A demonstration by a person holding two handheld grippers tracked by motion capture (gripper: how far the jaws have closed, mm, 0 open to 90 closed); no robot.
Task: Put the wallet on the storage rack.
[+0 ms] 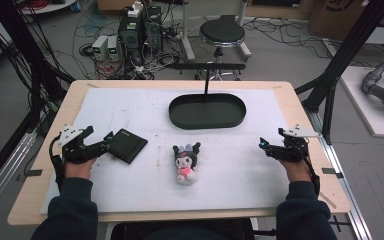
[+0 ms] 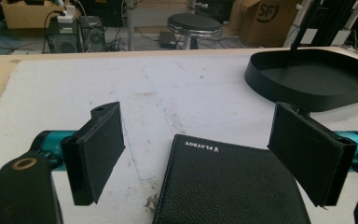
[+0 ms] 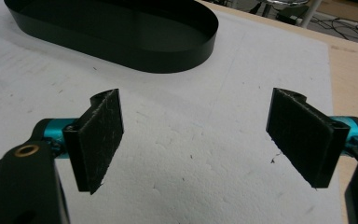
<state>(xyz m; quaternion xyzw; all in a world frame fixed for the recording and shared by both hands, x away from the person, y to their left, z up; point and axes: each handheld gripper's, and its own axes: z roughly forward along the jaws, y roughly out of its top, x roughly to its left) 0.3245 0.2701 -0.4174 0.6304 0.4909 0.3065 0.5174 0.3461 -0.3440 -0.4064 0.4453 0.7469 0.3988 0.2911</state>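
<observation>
A black leather wallet [image 1: 126, 145] lies flat on the white mat, left of centre. My left gripper [image 1: 103, 143] is open right at the wallet's near-left edge; in the left gripper view the wallet [image 2: 228, 186] lies between and just beyond the spread jaws [image 2: 198, 156]. A small plush doll [image 1: 186, 162] with black ears and a pink bow lies near the mat's middle. A black oval tray [image 1: 207, 111] sits at the back centre. My right gripper [image 1: 270, 148] is open over bare mat at the right, nothing between its jaws [image 3: 196, 144].
The white mat [image 1: 240, 170] covers most of the wooden table [image 1: 30, 200]. A thin black post stands behind the tray [image 1: 206, 80]. Beyond the table are a round stool [image 1: 222, 34], computer boxes and cables on the floor. Black frame struts rise at both sides.
</observation>
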